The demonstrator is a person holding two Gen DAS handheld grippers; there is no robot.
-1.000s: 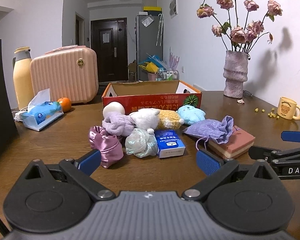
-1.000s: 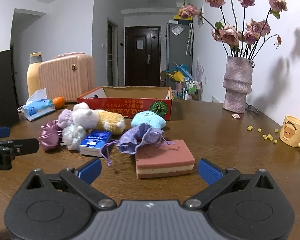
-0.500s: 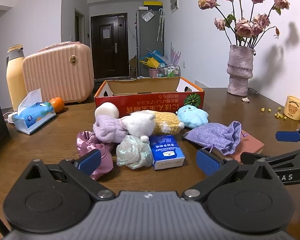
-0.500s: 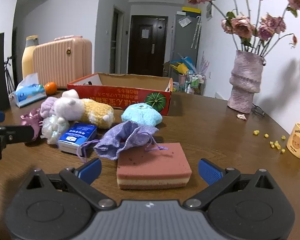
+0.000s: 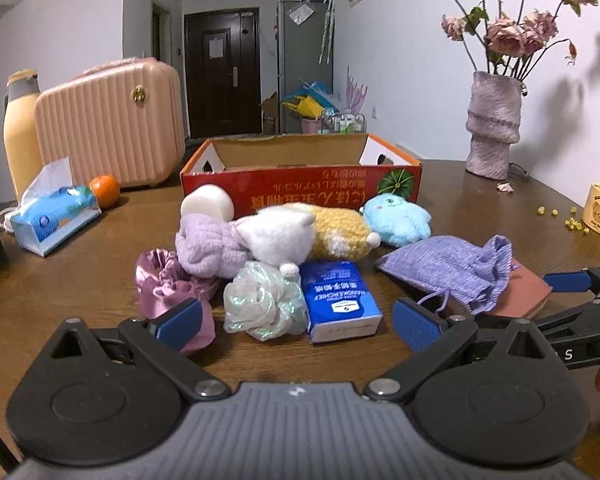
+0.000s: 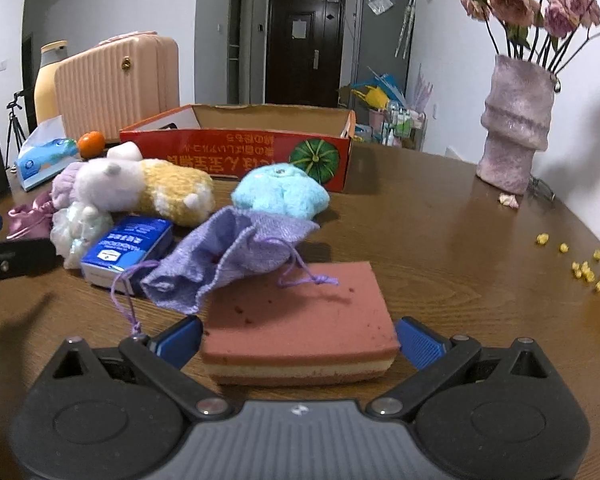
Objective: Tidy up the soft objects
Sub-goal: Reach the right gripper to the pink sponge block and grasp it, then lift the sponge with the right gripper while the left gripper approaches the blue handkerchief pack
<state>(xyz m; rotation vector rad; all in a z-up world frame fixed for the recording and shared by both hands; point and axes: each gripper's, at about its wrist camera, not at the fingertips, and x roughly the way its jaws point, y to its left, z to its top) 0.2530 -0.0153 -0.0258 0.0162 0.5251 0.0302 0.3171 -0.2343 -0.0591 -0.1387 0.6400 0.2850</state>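
In the right wrist view, the right tool (image 6: 298,342) is sitting low at the bottom centre of the frame with its jaws spread wide, one blue pad on either side of the pink-and-cream layered foam sponge (image 6: 300,328), seemingly lined up to pinch it by its short ends; whether the pads are touching it is hard to tell. A lilac knitted drawstring pouch (image 6: 236,252) is draping over the sponge's far left corner, so it could get dragged along. The left tool (image 5: 294,320) is hanging equally wide and empty at the bottom centre of its own view, facing the iridescent white mesh scrunchie (image 5: 262,300) and the blue paper tissue packet (image 5: 338,300), probably waiting its turn. Behind the heap, the open red cardboard box (image 5: 300,196) is standing in mid-frame on the brown wooden table (image 6: 440,240), likely the destination. Its floor is hidden behind the front wall, so its contents are unknown.
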